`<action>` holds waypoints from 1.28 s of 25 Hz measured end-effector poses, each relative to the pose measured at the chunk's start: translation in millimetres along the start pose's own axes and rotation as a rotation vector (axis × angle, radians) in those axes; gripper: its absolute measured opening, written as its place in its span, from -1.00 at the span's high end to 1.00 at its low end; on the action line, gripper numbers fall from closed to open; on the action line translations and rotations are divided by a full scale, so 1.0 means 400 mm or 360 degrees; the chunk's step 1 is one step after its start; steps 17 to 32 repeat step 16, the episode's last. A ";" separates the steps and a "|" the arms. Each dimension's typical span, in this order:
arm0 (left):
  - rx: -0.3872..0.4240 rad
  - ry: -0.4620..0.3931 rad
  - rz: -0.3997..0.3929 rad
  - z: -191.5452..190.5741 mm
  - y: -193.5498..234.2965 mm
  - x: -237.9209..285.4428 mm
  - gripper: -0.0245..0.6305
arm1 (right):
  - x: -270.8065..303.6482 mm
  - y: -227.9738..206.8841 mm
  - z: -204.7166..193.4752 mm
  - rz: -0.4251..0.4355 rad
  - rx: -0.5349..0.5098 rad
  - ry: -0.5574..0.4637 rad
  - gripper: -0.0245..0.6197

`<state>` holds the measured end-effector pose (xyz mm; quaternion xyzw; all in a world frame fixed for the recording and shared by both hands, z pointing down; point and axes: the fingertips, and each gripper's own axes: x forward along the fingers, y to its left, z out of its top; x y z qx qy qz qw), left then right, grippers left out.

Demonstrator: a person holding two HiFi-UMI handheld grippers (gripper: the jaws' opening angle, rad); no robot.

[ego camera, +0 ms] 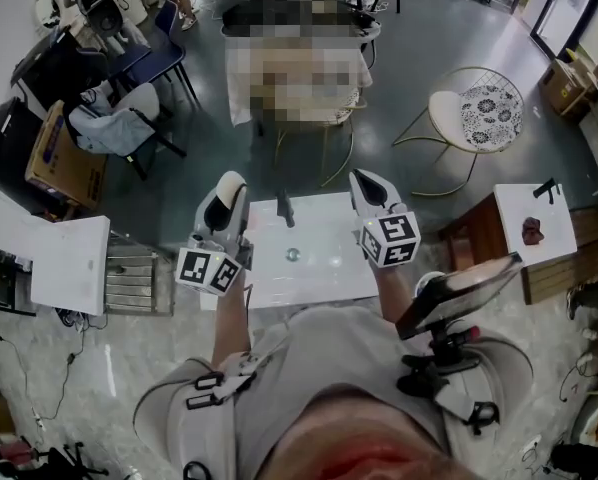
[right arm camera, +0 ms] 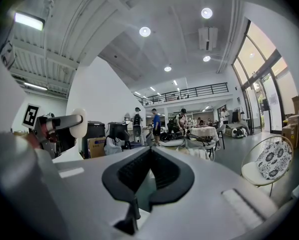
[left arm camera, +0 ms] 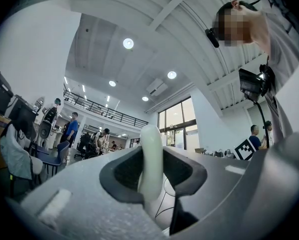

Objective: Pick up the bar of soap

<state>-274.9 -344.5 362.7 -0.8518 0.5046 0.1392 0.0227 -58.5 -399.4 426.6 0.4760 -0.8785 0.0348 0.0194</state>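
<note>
Your left gripper (left arm camera: 150,171) pinches the white bar of soap (left arm camera: 151,144) upright between its jaws, held in the air by the white desk (ego camera: 329,273). Only the head view shows the desk's drain (ego camera: 292,255) and dark tap (ego camera: 284,209). Your right gripper (right arm camera: 149,153) has its jaws pressed together on nothing, and its view catches the soap from the side.

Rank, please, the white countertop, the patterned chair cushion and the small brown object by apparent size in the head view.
1. white countertop, largest
2. patterned chair cushion, though it sits farther from the camera
3. small brown object, smallest
</note>
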 end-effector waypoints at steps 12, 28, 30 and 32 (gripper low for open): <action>-0.0063 0.0003 -0.0020 -0.022 0.004 0.007 0.60 | 0.010 0.005 -0.007 0.0003 -0.0004 0.0018 0.92; -0.0062 0.0028 -0.0025 -0.013 -0.002 0.017 0.60 | 0.014 0.004 -0.015 -0.0002 -0.0002 0.0022 0.92; -0.0062 0.0028 -0.0025 -0.013 -0.002 0.017 0.60 | 0.014 0.004 -0.015 -0.0002 -0.0002 0.0022 0.92; -0.0062 0.0028 -0.0025 -0.013 -0.002 0.017 0.60 | 0.014 0.004 -0.015 -0.0002 -0.0002 0.0022 0.92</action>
